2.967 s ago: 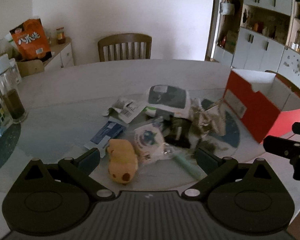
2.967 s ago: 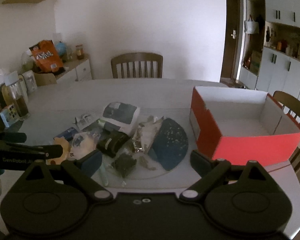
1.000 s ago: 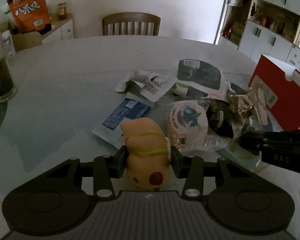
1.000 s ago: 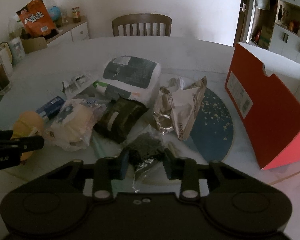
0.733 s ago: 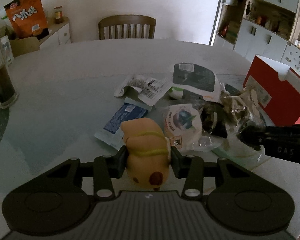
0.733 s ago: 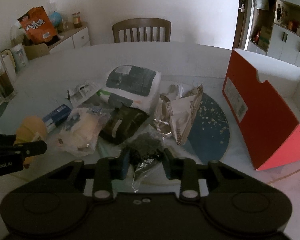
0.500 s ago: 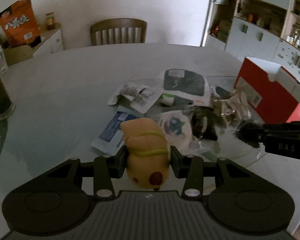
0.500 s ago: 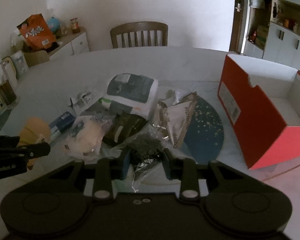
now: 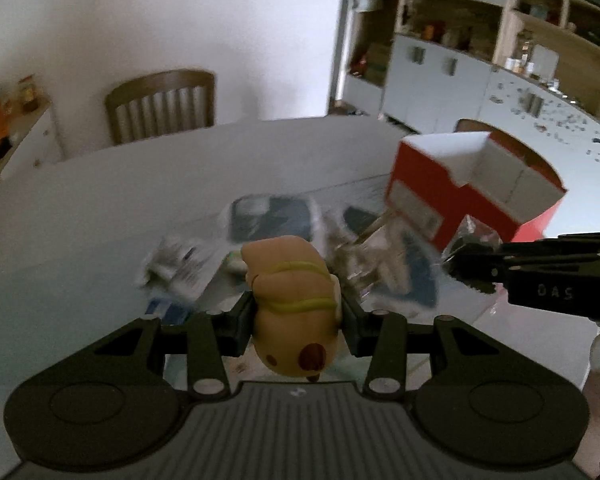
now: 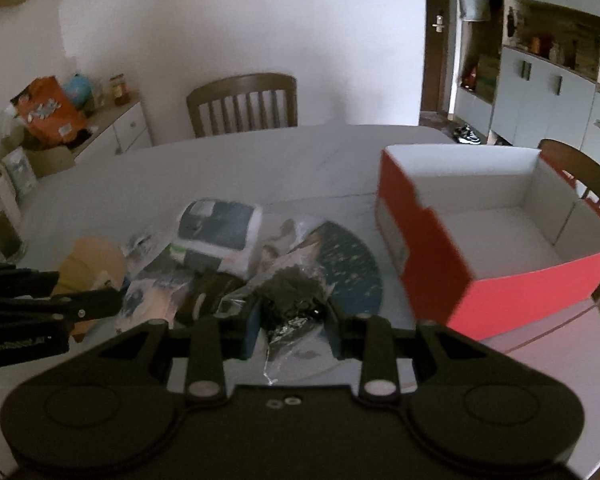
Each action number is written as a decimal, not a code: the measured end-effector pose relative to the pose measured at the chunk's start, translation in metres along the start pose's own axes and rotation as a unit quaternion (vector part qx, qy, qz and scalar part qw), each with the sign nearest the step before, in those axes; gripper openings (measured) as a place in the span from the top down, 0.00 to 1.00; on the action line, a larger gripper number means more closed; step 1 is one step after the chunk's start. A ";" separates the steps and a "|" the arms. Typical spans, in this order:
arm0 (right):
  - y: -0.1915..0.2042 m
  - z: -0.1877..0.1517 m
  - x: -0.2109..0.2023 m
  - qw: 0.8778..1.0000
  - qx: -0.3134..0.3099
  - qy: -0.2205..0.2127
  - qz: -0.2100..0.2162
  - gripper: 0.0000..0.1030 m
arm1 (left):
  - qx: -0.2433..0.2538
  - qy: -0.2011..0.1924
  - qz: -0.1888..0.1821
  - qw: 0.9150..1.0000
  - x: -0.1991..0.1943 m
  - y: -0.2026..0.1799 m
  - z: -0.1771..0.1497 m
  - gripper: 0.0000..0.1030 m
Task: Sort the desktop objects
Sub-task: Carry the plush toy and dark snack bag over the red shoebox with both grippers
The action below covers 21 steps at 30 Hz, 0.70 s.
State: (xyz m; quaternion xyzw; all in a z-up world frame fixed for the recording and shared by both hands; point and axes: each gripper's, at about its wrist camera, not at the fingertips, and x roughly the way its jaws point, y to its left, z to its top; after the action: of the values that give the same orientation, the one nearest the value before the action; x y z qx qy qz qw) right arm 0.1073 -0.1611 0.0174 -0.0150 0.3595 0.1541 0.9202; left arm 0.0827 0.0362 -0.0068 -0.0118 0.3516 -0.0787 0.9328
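Observation:
My left gripper [image 9: 298, 320] is shut on a tan plush toy [image 9: 290, 284] with a yellow band, held above the table. In the right wrist view the same plush toy [image 10: 96, 266] shows at the left, by the left gripper's fingers [image 10: 80, 308]. My right gripper [image 10: 292, 326] is shut on a clear bag of dark bits [image 10: 290, 292], also lifted. The right gripper's fingers [image 9: 484, 270] carry that bag [image 9: 470, 236] in front of the red box [image 9: 460, 196]. The open red box [image 10: 432, 248] with its white inside stands at the right.
Left on the round table [image 10: 228, 168] are a grey-white pack [image 10: 216, 232], a dark pouch [image 10: 204, 292], crumpled wrappers [image 9: 180, 266], a blue packet [image 9: 168, 312] and a dark blue mat [image 10: 348, 264]. Wooden chairs [image 10: 244, 104] stand behind and to the right. A cabinet with snack bags [image 10: 48, 112] stands at the left.
Both grippers have risen with their loads, the plush toy and the bag, and swung right toward the red box. The pile on the table now lies lower and farther off.

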 end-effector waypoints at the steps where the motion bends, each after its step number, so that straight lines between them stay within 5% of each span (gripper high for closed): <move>1: -0.005 0.003 -0.003 1.000 -0.001 -0.002 -0.002 0.68 | 0.004 -0.003 -0.004 1.000 0.000 -0.005 0.004 0.58; 21: -0.125 0.038 -0.028 1.000 -0.006 -0.029 -0.005 0.68 | 0.045 -0.018 -0.050 0.998 0.037 -0.137 0.074 0.58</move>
State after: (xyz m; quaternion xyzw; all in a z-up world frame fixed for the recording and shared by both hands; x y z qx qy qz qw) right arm 0.1494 -0.2830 0.0537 -0.0177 0.3314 0.1522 0.9310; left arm 0.1393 -0.1073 0.0354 0.0112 0.3299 -0.1408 0.9334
